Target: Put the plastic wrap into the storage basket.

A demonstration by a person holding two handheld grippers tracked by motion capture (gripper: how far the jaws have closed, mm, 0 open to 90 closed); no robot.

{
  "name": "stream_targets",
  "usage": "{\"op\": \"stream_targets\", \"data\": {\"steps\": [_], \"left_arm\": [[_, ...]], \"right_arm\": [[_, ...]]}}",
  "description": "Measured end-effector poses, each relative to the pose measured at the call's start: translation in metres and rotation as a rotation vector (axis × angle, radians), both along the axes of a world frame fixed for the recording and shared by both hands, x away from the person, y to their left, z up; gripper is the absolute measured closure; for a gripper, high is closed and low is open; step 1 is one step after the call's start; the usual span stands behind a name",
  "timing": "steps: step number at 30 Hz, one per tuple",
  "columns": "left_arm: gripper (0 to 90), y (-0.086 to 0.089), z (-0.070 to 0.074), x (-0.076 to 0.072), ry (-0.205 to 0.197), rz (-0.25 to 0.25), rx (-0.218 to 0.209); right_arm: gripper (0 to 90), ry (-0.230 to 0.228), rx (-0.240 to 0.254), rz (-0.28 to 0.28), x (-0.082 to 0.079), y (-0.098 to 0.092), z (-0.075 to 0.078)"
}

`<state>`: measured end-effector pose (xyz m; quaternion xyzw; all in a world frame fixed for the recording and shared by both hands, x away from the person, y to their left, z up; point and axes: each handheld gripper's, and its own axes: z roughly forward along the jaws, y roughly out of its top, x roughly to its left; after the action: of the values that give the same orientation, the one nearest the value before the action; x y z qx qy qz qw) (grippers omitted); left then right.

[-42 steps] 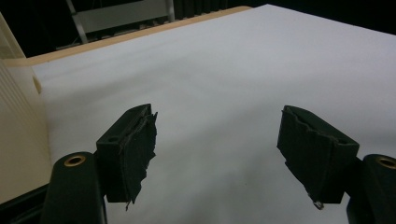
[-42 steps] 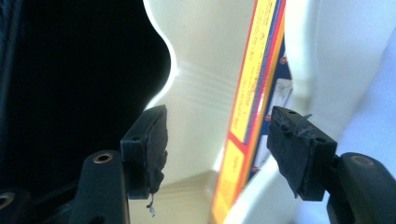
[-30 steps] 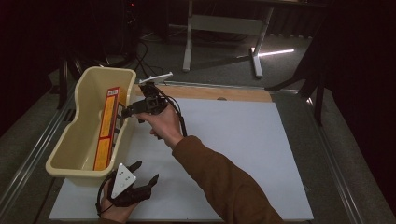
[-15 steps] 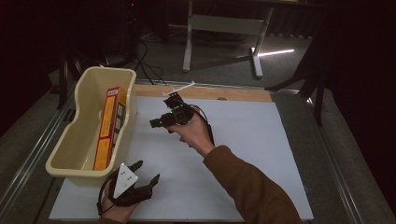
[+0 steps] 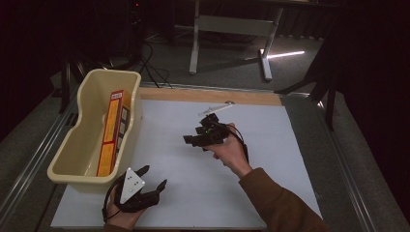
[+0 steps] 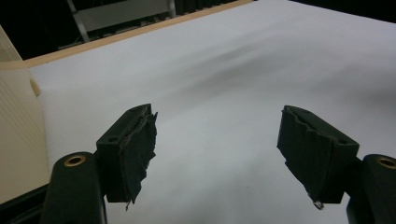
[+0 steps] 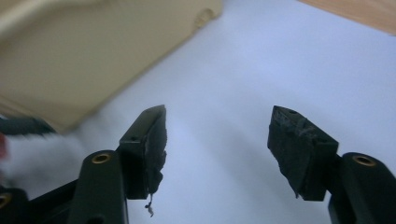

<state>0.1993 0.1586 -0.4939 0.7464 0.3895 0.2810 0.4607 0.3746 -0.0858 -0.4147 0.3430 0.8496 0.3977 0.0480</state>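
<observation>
The room beyond the tabletop (image 5: 270,164) is dark, and little can be made out there apart from a metal stand on the floor. The print on the orange box (image 5: 110,133) is too small to read. The box lies lengthwise inside the cream tub (image 5: 72,145), leaning against the tub's wall that faces the tabletop's centre; its lower end is partly hidden by the tub's near rim. The tub sits along the left edge of the tabletop.

The right gripper (image 5: 196,140) is held above the middle of the tabletop, with a thin white stick-like part projecting from its top towards the far edge; what that part is cannot be told. Its jaws point towards the tub and have just been opening; in the right gripper view (image 7: 217,149) they stand apart with nothing between them but white surface, and the tub's blurred outer wall (image 7: 93,56) lies beyond them.

The left gripper (image 5: 152,181) rests near the front left corner, just beside the tub's near end. Its jaws are spread wide and hold nothing (image 6: 217,154). The orange box is well apart from both pairs of jaws.
</observation>
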Motion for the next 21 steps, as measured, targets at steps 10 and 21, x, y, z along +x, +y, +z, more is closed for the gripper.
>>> {"op": "stream_targets", "data": {"steps": [10,21], "left_arm": [[27.4,0.001,-0.001,0.001,0.01,0.018,0.001],[27.4,0.001,-0.002,0.002,0.017,0.028,0.006]], "right_arm": [[28.6,-0.123,-0.075,0.022,-0.028,-0.052,-0.024],[25.1,-0.253,-0.064,-0.008,-0.065,-0.111,-0.048]]}}
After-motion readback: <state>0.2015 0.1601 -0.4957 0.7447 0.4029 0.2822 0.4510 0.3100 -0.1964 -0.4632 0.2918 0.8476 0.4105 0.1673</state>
